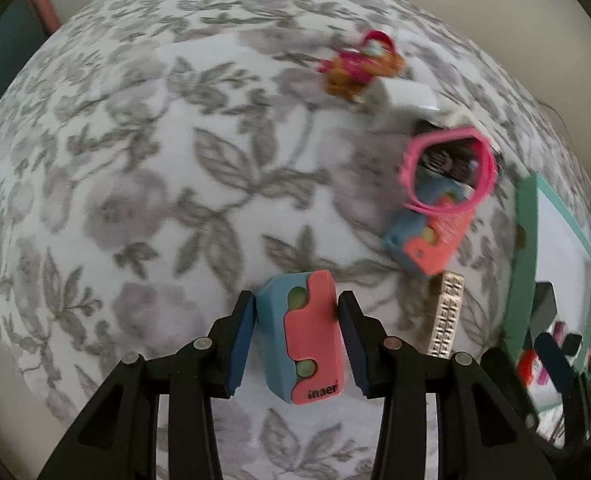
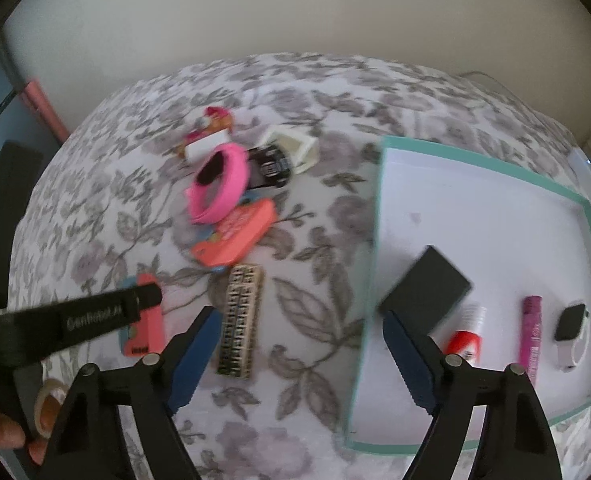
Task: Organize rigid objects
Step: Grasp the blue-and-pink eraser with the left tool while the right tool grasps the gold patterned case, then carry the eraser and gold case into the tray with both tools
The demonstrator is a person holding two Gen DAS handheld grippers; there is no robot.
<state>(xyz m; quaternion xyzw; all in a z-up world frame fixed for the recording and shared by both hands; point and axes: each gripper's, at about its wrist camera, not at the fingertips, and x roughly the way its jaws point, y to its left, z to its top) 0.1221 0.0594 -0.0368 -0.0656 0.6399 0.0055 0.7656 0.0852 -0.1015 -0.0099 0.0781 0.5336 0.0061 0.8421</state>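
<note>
My left gripper point(image 1: 297, 336) has its jaws closed around a blue and coral box point(image 1: 303, 332) that sits on the floral cloth; the box also shows in the right wrist view point(image 2: 143, 316) behind the left gripper's finger. My right gripper point(image 2: 301, 354) is open and empty, above the cloth beside the teal-rimmed white tray point(image 2: 487, 208). A patterned beige bar point(image 2: 239, 320) lies just beyond its left finger. A second blue and coral box point(image 2: 235, 236) lies under a pink bracelet point(image 2: 217, 186).
The tray holds a black box point(image 2: 427, 286), a red and white tube point(image 2: 465, 338), a pink tube point(image 2: 530, 332) and a smartwatch point(image 2: 571, 334). Farther back lie a toy figure point(image 2: 211, 120), a white block point(image 2: 205, 144), a black item point(image 2: 269, 168) and a cream frame point(image 2: 291, 146). A tape roll point(image 2: 49, 404) is near left.
</note>
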